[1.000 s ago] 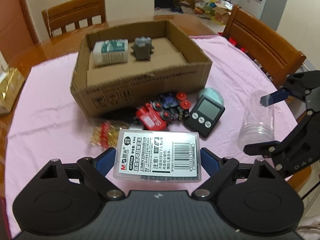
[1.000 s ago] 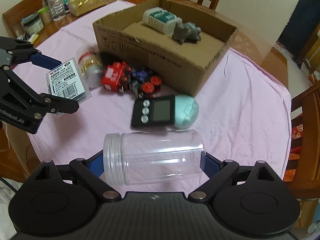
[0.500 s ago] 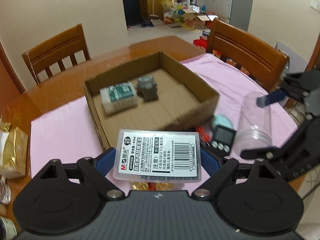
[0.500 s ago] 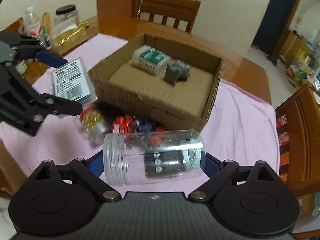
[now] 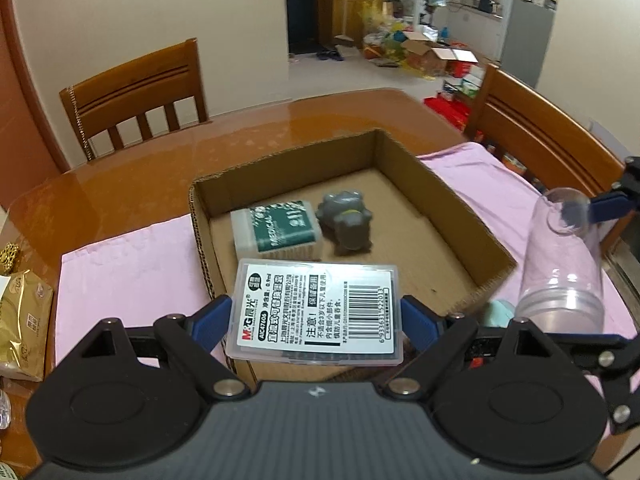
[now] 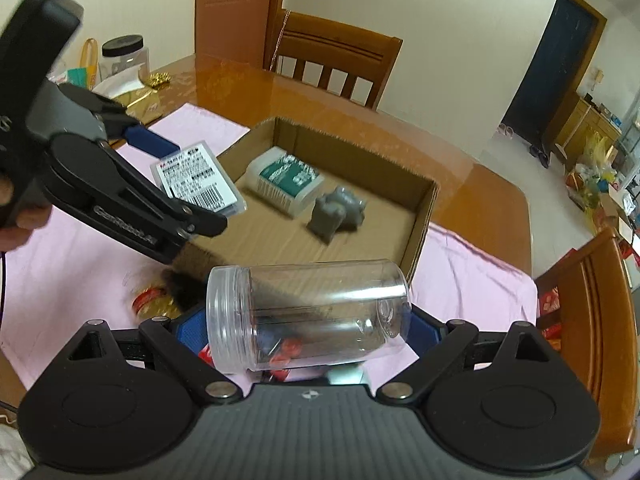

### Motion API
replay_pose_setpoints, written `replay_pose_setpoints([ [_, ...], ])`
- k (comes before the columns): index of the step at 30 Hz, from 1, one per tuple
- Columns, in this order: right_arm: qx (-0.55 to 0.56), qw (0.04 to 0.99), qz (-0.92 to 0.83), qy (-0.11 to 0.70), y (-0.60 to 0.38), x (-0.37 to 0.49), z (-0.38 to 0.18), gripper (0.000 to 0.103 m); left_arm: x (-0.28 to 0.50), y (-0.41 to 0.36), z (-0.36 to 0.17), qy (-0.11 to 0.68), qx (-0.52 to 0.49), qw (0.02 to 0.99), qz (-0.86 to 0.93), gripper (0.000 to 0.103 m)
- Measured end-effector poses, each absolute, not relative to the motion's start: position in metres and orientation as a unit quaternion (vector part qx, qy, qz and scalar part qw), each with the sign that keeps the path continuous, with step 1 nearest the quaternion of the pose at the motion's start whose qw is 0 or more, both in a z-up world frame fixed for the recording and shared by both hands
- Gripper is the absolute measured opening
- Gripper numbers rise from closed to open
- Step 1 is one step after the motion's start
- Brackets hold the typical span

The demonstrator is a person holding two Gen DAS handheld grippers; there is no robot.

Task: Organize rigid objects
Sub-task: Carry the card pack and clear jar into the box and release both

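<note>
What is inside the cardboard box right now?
On the box floor lie a white bottle with a green label and a grey toy, side by side. The held case covers the near corner, so anything there is hidden.

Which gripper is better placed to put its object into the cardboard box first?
Probably the left. The left gripper holds the flat plastic case already above the cardboard box floor. The right gripper holds the clear jar outside the near wall.
</note>
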State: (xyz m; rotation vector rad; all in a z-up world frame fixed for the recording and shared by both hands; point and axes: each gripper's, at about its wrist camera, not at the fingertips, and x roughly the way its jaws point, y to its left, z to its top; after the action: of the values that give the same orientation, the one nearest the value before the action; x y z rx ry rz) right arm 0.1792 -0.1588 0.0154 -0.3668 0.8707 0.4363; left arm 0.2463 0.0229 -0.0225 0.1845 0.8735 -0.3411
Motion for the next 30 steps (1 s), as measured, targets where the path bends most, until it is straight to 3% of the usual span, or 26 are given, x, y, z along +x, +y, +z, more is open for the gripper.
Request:
replay_pose_setpoints([
  [4,-0.175,0.867,0.212,0.415,-0.162,0.197,0.014,0.097,0.262,0.020,-0.029,0.419,0.085,0.892,-0.148,0.089],
  [10,-0.169,0.866,0.218,0.418,-0.166,0.221,0.008,0.097,0.269,0.030,-0.041,0.417,0.040,0.901,-0.112,0.097],
  [30,-0.159,0.859,0.218,0.434,-0.150,0.281,-0.016,0.098,0.198,0.082,-0.029,0.397,0.044,0.916,0.033,0.102],
])
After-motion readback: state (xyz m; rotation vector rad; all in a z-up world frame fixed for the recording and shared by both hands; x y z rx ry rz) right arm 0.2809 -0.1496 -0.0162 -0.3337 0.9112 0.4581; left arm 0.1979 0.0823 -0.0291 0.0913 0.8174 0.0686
